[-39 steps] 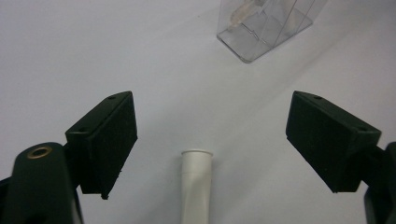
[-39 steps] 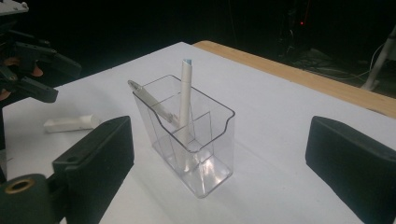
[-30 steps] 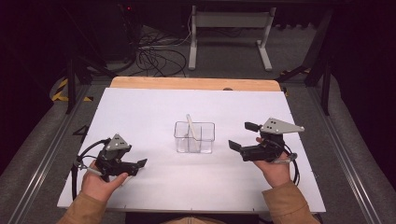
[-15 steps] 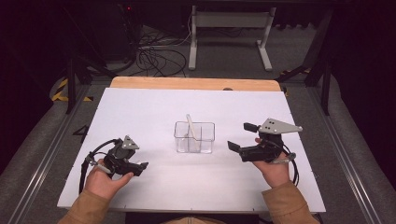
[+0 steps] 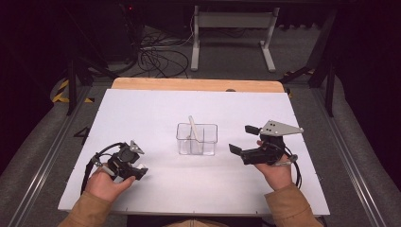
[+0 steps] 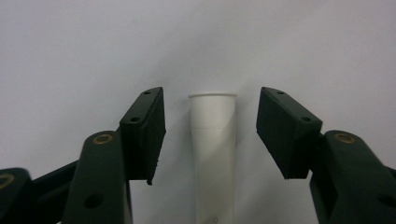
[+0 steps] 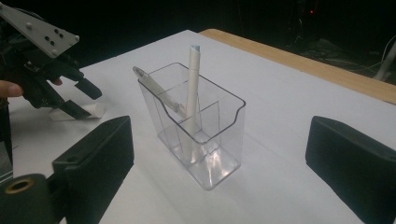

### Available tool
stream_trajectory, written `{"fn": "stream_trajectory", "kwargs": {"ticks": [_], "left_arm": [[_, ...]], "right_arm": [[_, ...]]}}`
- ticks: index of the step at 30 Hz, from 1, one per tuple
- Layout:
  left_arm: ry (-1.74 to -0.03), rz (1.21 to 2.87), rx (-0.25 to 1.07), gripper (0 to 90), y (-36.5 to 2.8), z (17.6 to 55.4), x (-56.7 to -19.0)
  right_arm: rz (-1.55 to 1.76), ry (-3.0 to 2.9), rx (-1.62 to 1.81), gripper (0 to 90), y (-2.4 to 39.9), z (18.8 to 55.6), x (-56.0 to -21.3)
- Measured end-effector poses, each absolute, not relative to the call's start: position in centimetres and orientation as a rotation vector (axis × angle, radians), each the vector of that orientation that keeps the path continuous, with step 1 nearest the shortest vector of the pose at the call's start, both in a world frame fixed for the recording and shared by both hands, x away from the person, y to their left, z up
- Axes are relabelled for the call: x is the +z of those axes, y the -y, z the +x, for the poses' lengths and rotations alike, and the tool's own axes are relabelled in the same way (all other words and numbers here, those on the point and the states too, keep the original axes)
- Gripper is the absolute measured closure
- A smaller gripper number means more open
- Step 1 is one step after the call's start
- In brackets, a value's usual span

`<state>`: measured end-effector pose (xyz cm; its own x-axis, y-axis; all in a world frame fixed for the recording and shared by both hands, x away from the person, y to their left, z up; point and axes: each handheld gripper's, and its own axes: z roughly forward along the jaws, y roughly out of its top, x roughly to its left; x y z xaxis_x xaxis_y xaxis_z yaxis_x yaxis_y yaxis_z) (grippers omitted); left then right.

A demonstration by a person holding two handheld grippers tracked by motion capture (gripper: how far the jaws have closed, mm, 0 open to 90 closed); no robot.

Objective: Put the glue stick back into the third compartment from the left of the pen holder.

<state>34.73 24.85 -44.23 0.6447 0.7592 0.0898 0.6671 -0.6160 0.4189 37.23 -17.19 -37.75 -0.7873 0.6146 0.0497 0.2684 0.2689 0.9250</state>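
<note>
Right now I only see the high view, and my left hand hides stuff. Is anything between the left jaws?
Observer: Yes. The left gripper view shows a white plastic tube lying lengthwise between the jaws of the left gripper.
Operator: Are they squeezing it?
Observer: Not yet. The jaws have just been closing, but there is a gap on each side of the tube.
Operator: Is there just one stick in the box?
Observer: No. In the right gripper view the clear plastic box holds a tilted white pen and also a see-through pen leaning on its rim.
</note>
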Motion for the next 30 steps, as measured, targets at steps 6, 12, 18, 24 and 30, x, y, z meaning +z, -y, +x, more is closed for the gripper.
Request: {"fn": "stream_trajectory", "kwargs": {"ticks": [6, 12, 18, 24, 30], "left_arm": [[-1.13, 2.569, 0.346, 51.7, -24.72, 34.88, -44.54], [-1.149, 2.596, 0.312, 61.0, -24.71, 35.05, -44.82], [-1.162, 2.6, 0.295, 65.9, -24.75, 35.19, -44.93], [-1.156, 2.603, 0.3, 66.4, -24.73, 35.17, -44.94], [-1.152, 2.604, 0.299, 66.8, -24.74, 35.14, -44.81]], "right_arm": [[0.807, -2.236, 1.524, 8.3, 17.09, 37.3, -37.88], [0.806, -2.246, 1.524, 8.3, 16.94, 37.36, -38.02], [0.807, -2.25, 1.52, 8.2, 16.91, 37.4, -38.08], [0.806, -2.25, 1.517, 8.3, 16.89, 37.37, -38.11], [0.808, -2.25, 1.516, 8.2, 16.95, 37.36, -38.11]]}}
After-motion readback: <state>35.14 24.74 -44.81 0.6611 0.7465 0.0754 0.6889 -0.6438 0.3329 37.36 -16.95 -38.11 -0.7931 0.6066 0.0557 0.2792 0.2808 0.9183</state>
